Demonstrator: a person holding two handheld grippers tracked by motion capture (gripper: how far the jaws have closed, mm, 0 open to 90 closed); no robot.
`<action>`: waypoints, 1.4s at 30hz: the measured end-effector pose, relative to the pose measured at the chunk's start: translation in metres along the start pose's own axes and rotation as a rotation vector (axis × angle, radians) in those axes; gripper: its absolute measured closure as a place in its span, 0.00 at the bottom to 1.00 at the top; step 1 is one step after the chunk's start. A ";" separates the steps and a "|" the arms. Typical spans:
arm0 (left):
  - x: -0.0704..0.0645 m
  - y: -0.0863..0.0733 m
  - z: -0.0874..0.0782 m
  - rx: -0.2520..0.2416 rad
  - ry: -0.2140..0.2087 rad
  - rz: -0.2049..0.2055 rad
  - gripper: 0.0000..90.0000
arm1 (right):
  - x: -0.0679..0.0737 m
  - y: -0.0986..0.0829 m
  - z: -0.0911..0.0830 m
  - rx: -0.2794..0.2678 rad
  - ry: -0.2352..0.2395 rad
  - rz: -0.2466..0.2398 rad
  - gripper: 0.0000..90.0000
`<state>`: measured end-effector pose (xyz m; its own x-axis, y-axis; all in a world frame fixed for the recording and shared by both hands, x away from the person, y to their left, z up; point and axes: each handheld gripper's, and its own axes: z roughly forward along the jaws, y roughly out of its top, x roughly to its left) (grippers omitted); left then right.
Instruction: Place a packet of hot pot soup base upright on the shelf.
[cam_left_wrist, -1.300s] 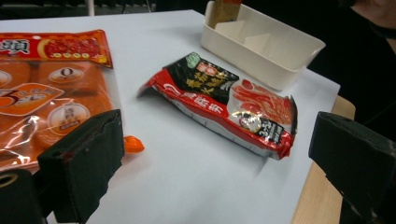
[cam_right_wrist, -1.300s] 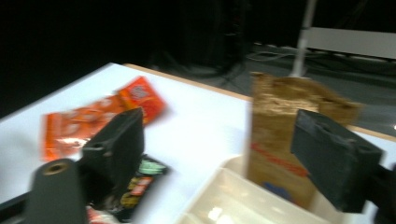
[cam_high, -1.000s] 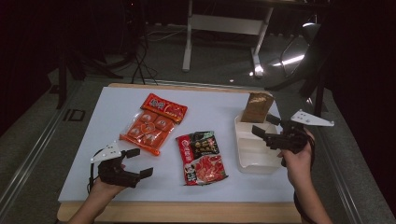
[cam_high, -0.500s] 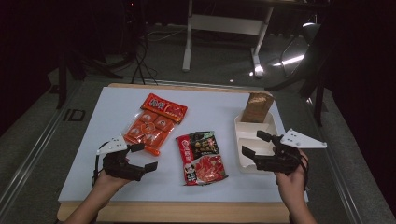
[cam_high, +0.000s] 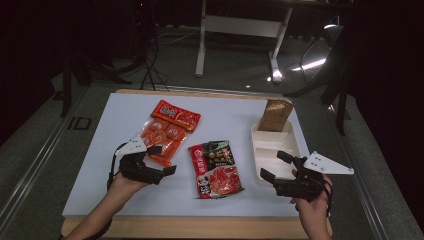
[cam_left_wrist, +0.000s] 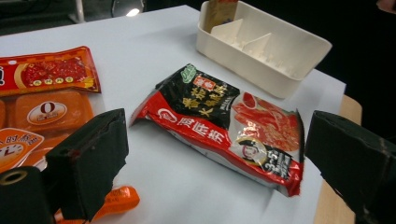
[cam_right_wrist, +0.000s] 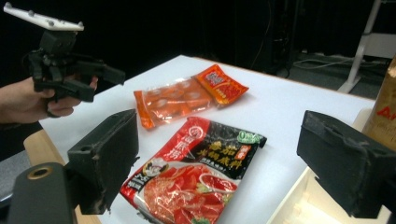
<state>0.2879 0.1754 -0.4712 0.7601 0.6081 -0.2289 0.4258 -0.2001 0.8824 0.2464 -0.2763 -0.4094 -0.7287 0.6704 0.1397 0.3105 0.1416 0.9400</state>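
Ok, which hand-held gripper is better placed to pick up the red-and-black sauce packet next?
Probably the right hand-held gripper: open, empty, beside the white divided plastic tray, with the red-and-black sauce packet between its jaws. The left hand-held gripper is also open but sits over the orange snack pack.

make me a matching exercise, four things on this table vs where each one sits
Things:
1 brown bag
2 white tray
3 orange pack
4 red-and-black packet

Places:
a table's right side
b centre of the table, between the grippers
c standing in the tray's far end
d left of centre, by the left gripper

Pairs: 1-c, 2-a, 3-d, 4-b
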 end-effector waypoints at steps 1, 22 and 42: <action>0.000 0.001 0.002 -0.001 0.004 -0.002 0.08 | -0.001 -0.002 0.001 0.008 -0.004 0.007 0.14; 0.011 0.031 0.075 0.092 0.073 -0.014 0.17 | 0.010 -0.017 0.018 0.060 -0.013 -0.063 0.12; 0.032 0.017 0.130 0.267 0.140 -0.065 0.43 | 0.012 -0.024 0.026 0.111 0.012 -0.076 0.14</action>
<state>0.3836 0.0916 -0.5169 0.6597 0.7226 -0.2065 0.5997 -0.3407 0.7240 0.2460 -0.2527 -0.4383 -0.7601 0.6456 0.0738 0.3188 0.2716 0.9080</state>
